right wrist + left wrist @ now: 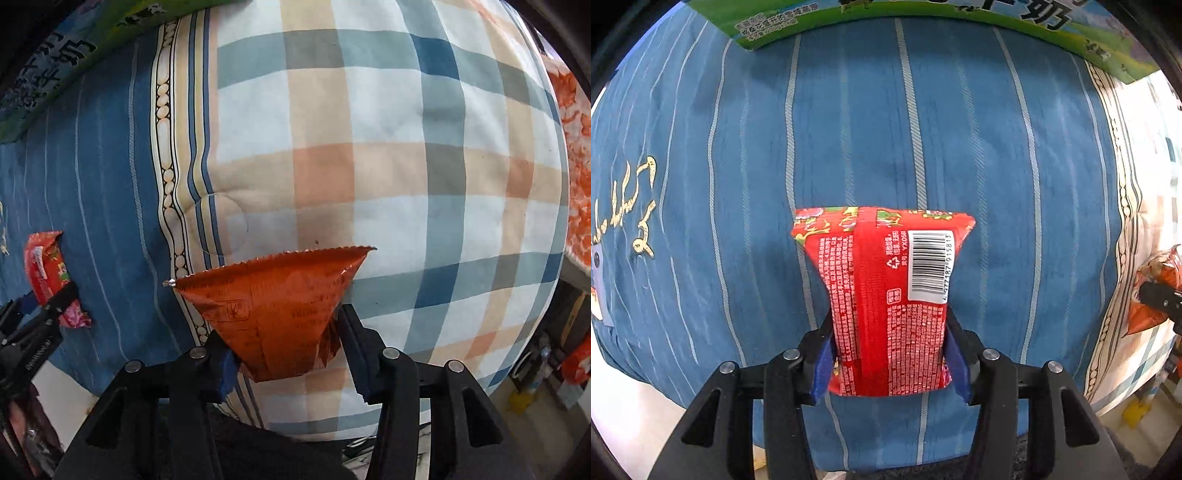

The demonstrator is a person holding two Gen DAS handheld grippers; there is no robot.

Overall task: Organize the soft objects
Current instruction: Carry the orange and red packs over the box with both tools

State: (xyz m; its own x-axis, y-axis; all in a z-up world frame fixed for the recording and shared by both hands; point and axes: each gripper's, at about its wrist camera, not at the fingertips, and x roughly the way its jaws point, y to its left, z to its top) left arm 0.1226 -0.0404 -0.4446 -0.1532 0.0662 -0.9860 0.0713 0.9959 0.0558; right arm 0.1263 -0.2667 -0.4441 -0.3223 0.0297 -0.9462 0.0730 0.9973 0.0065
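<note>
Over the blue striped cover (923,129) my left gripper (888,354) has its jaws pinching the red snack packet (886,295) at its lower half, while over the plaid quilt (406,166) my right gripper (288,354) has its jaws squeezing the narrow end of the orange foil pouch (273,314). Both packets are picked up but neither is set down, so I judge the sorting roughly midway. The green carton (923,11) at the cover's far edge may be where they go, though I cannot tell.
</note>
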